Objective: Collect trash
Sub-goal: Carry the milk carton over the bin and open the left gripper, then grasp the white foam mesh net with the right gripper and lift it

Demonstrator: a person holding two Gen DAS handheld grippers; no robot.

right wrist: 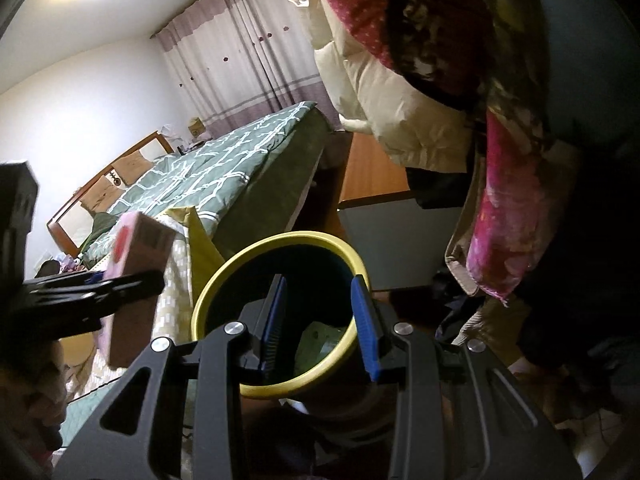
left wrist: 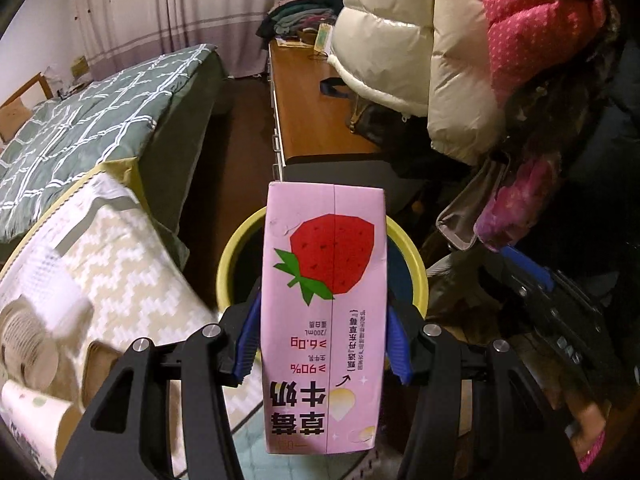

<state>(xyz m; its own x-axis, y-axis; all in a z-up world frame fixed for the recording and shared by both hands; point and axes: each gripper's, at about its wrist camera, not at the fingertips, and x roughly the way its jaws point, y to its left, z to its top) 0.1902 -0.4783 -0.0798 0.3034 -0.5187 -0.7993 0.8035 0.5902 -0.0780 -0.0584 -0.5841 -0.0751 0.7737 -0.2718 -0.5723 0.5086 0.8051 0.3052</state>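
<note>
My left gripper (left wrist: 324,312) is shut on a pink strawberry milk carton (left wrist: 324,320), held upright with its print upside down, in front of and above a yellow-rimmed trash bin (left wrist: 230,256). In the right wrist view the carton (right wrist: 136,276) and left gripper (right wrist: 100,284) show at the left, beside the bin (right wrist: 224,276). My right gripper (right wrist: 320,308) is open and empty, its blue fingertips over the bin's mouth. Some greenish paper (right wrist: 320,344) lies inside the bin.
A small table with a beige patterned cloth (left wrist: 132,276) and paper cups (left wrist: 32,404) stands at the left. A bed with a green quilt (left wrist: 80,120) lies behind. A wooden cabinet (left wrist: 308,96) and hanging coats (left wrist: 460,60) crowd the right side.
</note>
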